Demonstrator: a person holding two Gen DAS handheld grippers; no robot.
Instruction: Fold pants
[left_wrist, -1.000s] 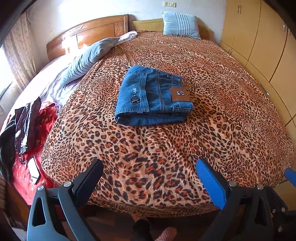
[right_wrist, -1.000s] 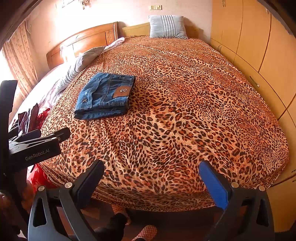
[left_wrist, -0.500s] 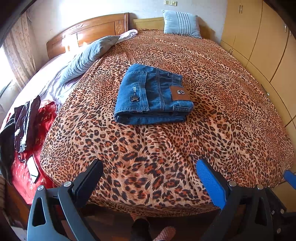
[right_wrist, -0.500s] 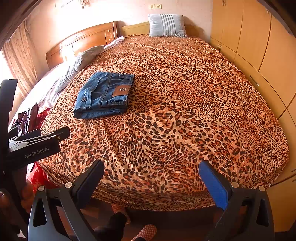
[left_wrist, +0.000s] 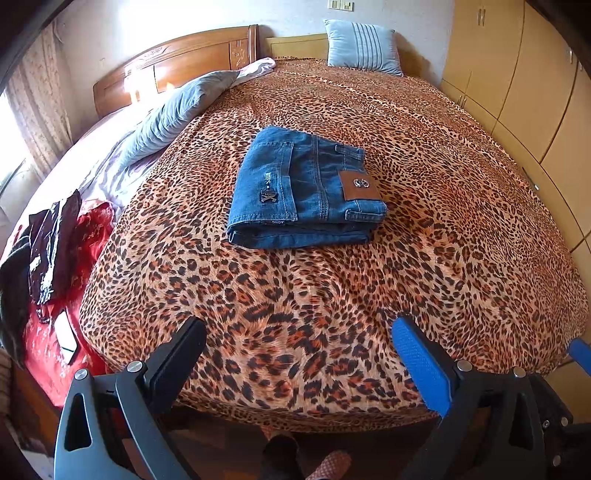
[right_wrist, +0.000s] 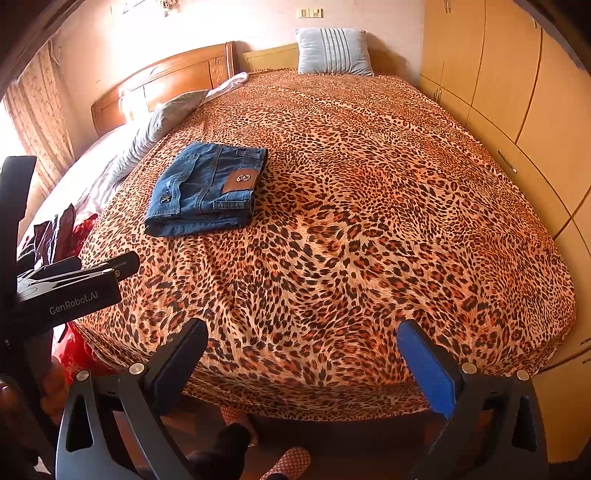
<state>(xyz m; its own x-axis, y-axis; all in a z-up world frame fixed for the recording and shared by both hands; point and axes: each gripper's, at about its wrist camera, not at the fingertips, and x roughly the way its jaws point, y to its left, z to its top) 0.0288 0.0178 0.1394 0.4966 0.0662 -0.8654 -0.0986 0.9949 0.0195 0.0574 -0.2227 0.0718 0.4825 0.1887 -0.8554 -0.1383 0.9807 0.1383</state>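
Blue jeans (left_wrist: 303, 190) lie folded into a compact rectangle on the leopard-print bedspread (left_wrist: 332, 295), brown leather patch up; they also show in the right wrist view (right_wrist: 207, 188), left of centre. My left gripper (left_wrist: 297, 339) is open and empty, above the foot edge of the bed, well short of the jeans. My right gripper (right_wrist: 301, 341) is open and empty, also at the foot edge, to the right of the jeans. The left gripper's body (right_wrist: 70, 291) shows at the left of the right wrist view.
A grey pillow (left_wrist: 173, 114) and pale sheet lie left of the jeans. A striped pillow (left_wrist: 362, 48) stands at the headboard. Red and dark clothes (left_wrist: 55, 258) are piled at the left. Wooden wardrobes (left_wrist: 535, 92) line the right side. Feet in slippers (right_wrist: 288, 463) stand below.
Both grippers have drifted slightly, so the bed sits a little differently in view. The jeans have not moved. Both grippers stay open.
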